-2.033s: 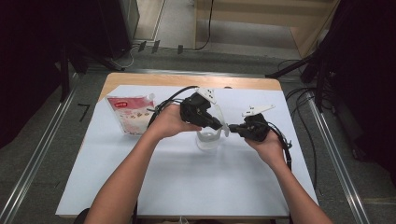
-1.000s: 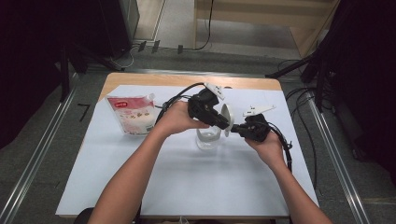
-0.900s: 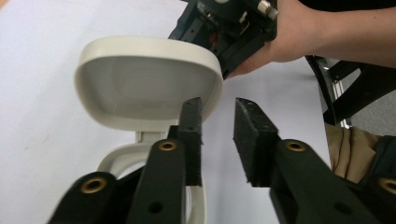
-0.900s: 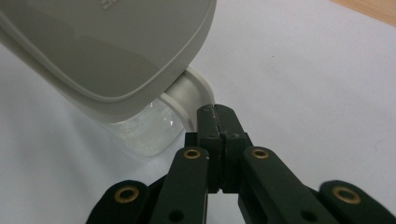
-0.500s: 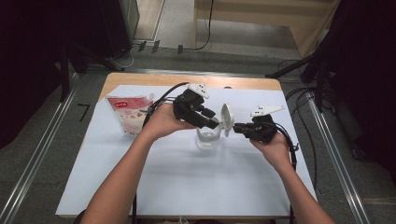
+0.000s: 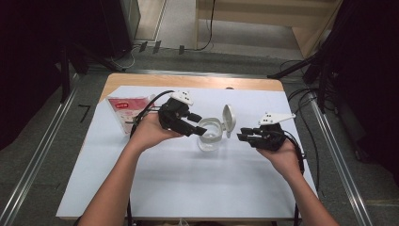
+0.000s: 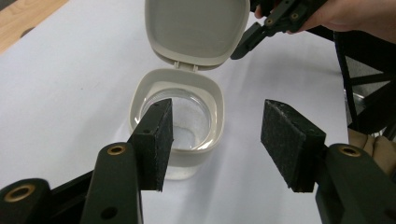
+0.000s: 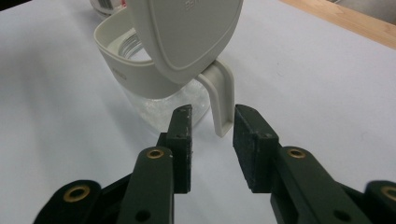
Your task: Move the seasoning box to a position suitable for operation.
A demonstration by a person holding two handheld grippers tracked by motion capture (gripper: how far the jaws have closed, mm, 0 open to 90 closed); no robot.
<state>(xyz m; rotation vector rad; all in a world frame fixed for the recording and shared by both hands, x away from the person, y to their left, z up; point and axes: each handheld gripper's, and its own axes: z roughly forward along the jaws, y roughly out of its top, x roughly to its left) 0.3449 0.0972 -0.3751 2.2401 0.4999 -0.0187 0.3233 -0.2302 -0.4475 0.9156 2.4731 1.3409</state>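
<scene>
Glass jar [image 6: 209, 136] mid-surface [image 6: 188, 188], lid [image 6: 229, 119] now flipped up | left tongs [image 6: 196, 126] and right tongs [image 6: 243, 137] just opened, released, backed off | we judge the jar ready for filling

Glass jar [image 6: 209, 136], lid open
Clear glass body, cream collar and side handle; stands upright mid-counter [image 6: 188, 188]; hinged cream lid [image 6: 228, 120] raised upright.
</scene>
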